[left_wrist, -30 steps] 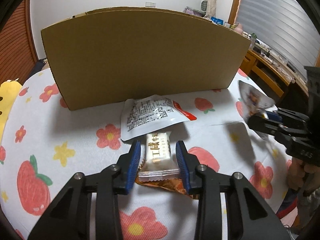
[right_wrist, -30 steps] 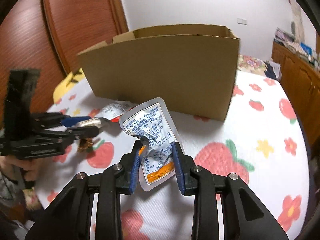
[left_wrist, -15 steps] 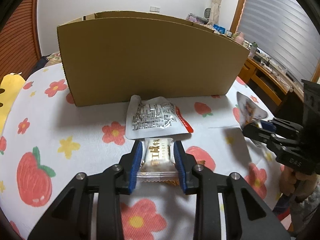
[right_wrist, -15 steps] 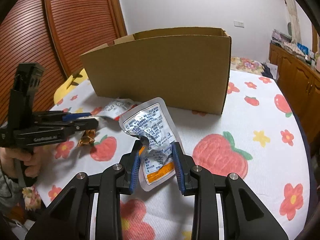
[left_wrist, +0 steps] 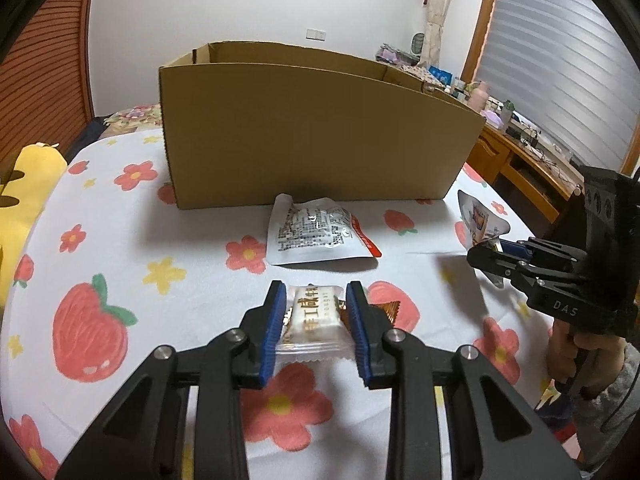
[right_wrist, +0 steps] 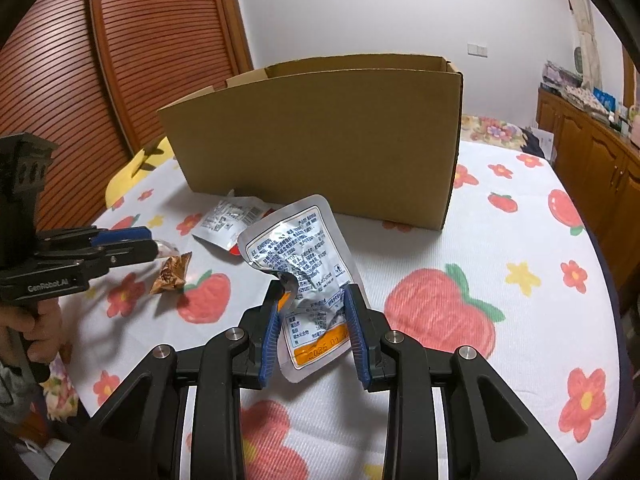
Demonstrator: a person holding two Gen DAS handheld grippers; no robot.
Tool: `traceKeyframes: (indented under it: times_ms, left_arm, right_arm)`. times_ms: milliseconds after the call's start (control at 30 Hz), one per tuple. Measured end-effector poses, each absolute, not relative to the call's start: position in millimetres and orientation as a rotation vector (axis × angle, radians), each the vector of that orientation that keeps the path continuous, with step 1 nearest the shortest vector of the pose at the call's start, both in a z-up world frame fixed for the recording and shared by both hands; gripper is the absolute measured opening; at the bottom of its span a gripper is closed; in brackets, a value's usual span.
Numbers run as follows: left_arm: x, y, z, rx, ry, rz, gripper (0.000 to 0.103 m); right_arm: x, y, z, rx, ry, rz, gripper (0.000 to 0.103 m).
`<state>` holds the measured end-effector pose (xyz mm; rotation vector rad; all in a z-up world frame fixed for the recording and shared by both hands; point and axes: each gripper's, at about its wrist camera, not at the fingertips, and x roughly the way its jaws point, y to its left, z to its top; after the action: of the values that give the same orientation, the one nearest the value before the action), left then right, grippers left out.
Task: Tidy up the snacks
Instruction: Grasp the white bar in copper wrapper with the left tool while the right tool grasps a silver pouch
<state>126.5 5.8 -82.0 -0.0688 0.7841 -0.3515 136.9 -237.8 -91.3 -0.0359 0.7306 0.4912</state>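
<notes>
Two claws pinching snacks: left claw (left_wrist: 316, 322) nougat (left_wrist: 315, 317), right claw (right_wrist: 313, 325) foil pouch (right_wrist: 301, 268), both lengthwise toward box (left_wrist: 312, 136)

A home bedroom: fruit-print bedsheet (right_wrist: 500, 240), wooden slatted wardrobe door (right_wrist: 120, 60), curtained window (left_wrist: 560, 60), cluttered wooden desk (left_wrist: 520, 148).

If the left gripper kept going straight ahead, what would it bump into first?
Probably the white packet lying flat ahead of the left gripper, which already holds a nougat. If it passes above that, it would hit the cardboard box wall. Height is hard to judge.
</notes>
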Motion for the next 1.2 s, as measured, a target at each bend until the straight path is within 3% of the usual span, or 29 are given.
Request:
traceKeyframes:
  times_ms: [633, 1200]
  left_arm:
    - [127, 6, -101, -0.008, 0.888, -0.328, 0.023]
    - [120, 9, -68, -0.041, 0.750, -0.333, 0.022]
  right_arm:
    - [137, -238, -91, -0.036, 0.727, 0.490, 0.030]
    - [134, -240, -90, -0.028, 0.707, 0.484, 0.030]
